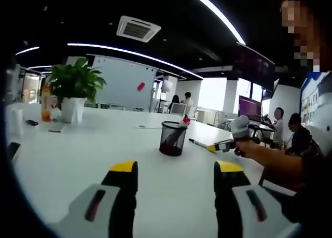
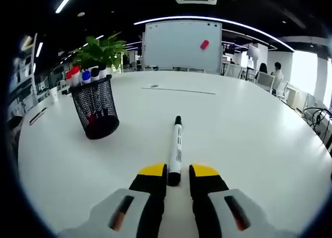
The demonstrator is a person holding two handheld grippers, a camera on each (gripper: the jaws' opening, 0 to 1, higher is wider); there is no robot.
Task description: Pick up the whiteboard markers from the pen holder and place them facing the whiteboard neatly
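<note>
A black mesh pen holder (image 2: 96, 111) stands on the white table (image 2: 249, 139), holding markers with red (image 2: 75, 74), blue (image 2: 86, 75) and black caps. A black-capped whiteboard marker (image 2: 177, 142) lies flat on the table, its cap pointing at the far whiteboard (image 2: 181, 43). My right gripper (image 2: 179, 171) is closed on its near end. In the left gripper view the pen holder (image 1: 173, 138) is ahead, and the right gripper (image 1: 224, 145) reaches in from the right with the marker (image 1: 197, 142). My left gripper (image 1: 176, 170) hovers open over bare table.
A potted plant (image 1: 75, 87) and an orange bottle (image 1: 45, 106) stand at the table's far left. The whiteboard (image 1: 124, 82) carries a red magnet (image 1: 141, 86). A person's forearm (image 1: 280, 163) crosses the right side. People sit at desks (image 1: 285, 126) beyond.
</note>
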